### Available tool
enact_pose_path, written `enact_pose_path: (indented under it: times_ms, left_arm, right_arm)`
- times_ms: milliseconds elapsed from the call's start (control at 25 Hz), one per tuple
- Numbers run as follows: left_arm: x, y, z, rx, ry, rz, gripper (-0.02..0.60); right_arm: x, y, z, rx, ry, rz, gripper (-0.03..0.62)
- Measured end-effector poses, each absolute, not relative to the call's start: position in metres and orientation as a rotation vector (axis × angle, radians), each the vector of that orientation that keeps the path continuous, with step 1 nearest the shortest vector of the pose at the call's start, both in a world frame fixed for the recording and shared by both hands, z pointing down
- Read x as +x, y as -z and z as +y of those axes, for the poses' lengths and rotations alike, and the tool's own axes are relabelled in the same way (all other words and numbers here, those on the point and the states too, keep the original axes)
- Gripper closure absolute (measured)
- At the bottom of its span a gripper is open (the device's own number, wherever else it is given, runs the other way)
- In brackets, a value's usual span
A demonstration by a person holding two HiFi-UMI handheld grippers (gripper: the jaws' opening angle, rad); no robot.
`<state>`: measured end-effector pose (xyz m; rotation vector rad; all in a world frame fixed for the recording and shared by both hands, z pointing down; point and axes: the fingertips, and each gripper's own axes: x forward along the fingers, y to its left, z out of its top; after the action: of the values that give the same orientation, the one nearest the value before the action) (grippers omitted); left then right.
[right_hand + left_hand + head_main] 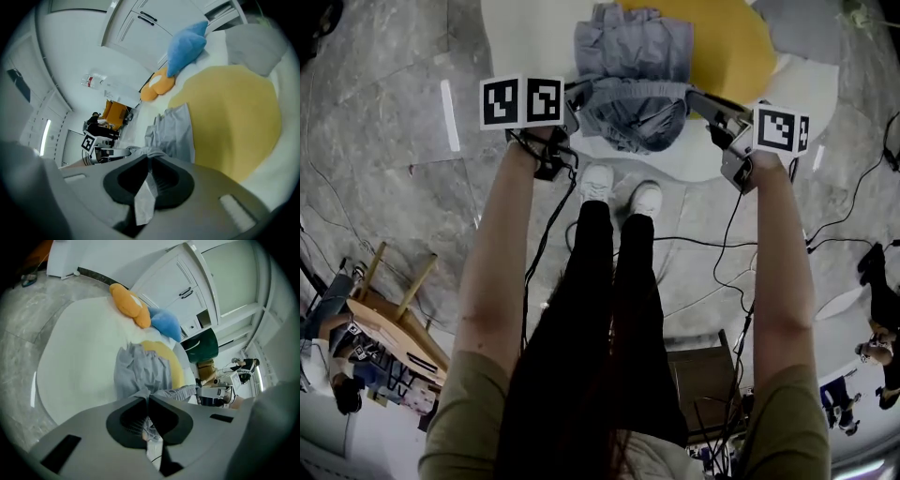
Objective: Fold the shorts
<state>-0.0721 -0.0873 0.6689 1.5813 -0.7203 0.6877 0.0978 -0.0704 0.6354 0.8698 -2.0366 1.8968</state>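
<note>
A staged recording room, half home, half lab. Home side: a white table [79,366] with an orange cushion [129,305] and a blue cushion [165,322] at its 12 o'clock end, white cabinets [183,282] behind, and a wooden chair [394,319] at 8 o'clock in the head view. Lab side: black cables [703,240] trail over the grey stone floor [384,187] at 3 o'clock, cardboard boxes [206,367] sit by a green bin [204,345], and other people stand at 4 o'clock [874,354] and 8 o'clock [342,384].
</note>
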Motion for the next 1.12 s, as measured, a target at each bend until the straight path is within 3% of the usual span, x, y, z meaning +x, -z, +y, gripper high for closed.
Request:
enact_pose_path:
  times_ms: [320,640,680,720,760,800,920,1120]
  left_arm:
    - [-0.068,-0.678,-0.171,1.573,-0.625,-0.807,0.566]
    - [-0.077,-0.704,-0.174,1.544,-0.674,-0.927,0.563]
    - [-0.075,-0.704,-0.174,1.562,-0.686,-0.923,0.543]
    - [-0.073,-0.704,-0.174,1.582,-0.700,-0.914,0.423]
    - [-0.072,-0.703,-0.175,1.602,-0.711,-0.904,0.295]
    - [-0.071,-0.702,-0.176,1.621,-0.717,-0.901,0.258]
    - [-0.075,-0.695,-0.182,1.654,-0.698,-0.942,0.253]
    - [-0.091,-0.676,-0.182,1.666,-0.597,-1.011,0.253]
  right_arm:
    - [0.104,-0.655,-0.162,1.001,-1.830,-1.948,0.562]
    - [0.097,-0.697,-0.173,1.180,-1.849,-1.723,0.562]
    - [0.099,-0.700,-0.174,1.210,-1.838,-1.711,0.562]
    - [0.101,-0.701,-0.175,1.238,-1.811,-1.703,0.560]
    - [0.104,-0.702,-0.177,1.258,-1.774,-1.702,0.540]
    - [0.106,-0.701,-0.178,1.266,-1.737,-1.710,0.528]
    - [0.110,-0.694,-0.182,1.238,-1.694,-1.771,0.282]
    - [0.127,-0.665,-0.177,1.181,-1.467,-1.930,0.270]
